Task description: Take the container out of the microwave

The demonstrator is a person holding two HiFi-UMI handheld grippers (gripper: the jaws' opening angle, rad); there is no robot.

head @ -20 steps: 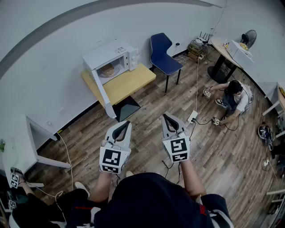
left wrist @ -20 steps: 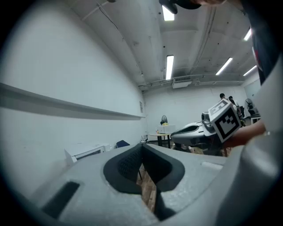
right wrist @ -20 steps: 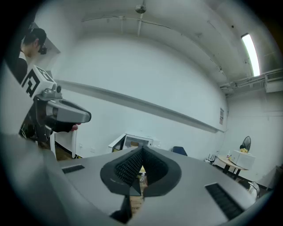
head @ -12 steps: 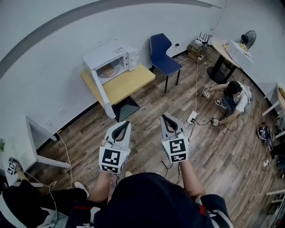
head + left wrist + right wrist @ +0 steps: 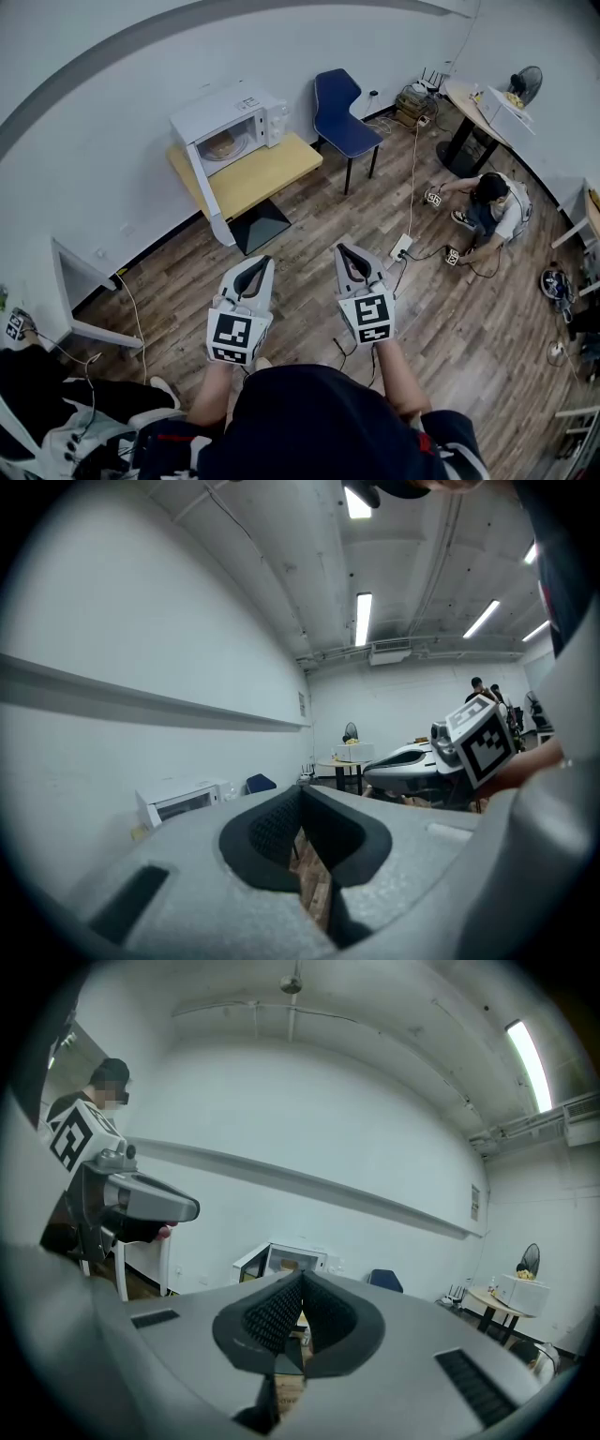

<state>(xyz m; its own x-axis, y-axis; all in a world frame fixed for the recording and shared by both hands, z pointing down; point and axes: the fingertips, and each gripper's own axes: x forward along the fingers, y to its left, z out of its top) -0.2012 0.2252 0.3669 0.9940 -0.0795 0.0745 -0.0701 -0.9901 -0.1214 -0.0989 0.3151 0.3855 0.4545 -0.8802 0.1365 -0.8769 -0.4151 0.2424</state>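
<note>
A white microwave [image 5: 232, 120] stands on a yellow table [image 5: 258, 176] by the far wall, its door [image 5: 201, 187] swung wide open. Inside it lies a round tan container [image 5: 222, 143]. Both grippers are held low in front of the person, well short of the table. My left gripper [image 5: 263, 260] is shut with nothing in it, and my right gripper [image 5: 340, 250] is shut and empty too. The microwave [image 5: 181, 803] is small and far off in the left gripper view. The right gripper view shows the microwave [image 5: 281, 1261] straight beyond the closed gripper [image 5: 302, 1281].
A blue chair [image 5: 343, 112] stands right of the table. A person [image 5: 494, 207] sits on the wood floor at right among cables and a power strip [image 5: 403, 247]. Another person [image 5: 56, 408] crouches at lower left. A round table [image 5: 472, 101] is at the back right.
Both grippers have edged slightly forward toward the table, still shut. The person at the lower left has shifted further into view.
</note>
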